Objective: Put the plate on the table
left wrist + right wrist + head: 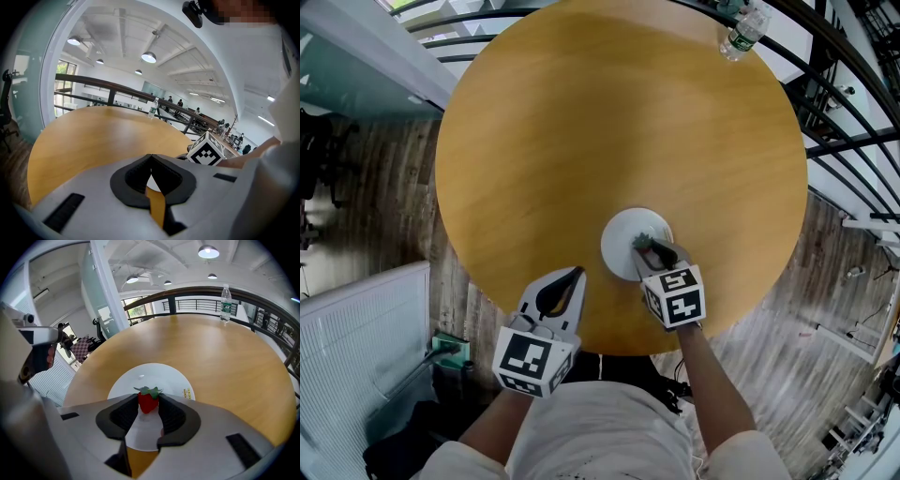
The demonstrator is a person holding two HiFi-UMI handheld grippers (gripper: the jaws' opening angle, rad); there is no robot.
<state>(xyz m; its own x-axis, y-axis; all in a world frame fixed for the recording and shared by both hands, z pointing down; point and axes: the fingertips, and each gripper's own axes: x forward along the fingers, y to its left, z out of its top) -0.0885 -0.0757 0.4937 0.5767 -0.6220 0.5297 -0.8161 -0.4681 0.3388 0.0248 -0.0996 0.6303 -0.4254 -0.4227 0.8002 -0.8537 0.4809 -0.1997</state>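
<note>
A white plate lies flat on the round wooden table, near its front edge. My right gripper hangs over the plate's near right part, shut on a red strawberry with green leaves. In the right gripper view the plate shows just beyond and under the jaws, otherwise bare. My left gripper is at the table's front edge, left of the plate and apart from it. Its tips meet and hold nothing. In the left gripper view, the shut left gripper points across the table top.
A clear water bottle stands at the table's far right edge, by a dark railing. A white panel stands on the wood floor at the lower left. The person's torso is close against the table's near edge.
</note>
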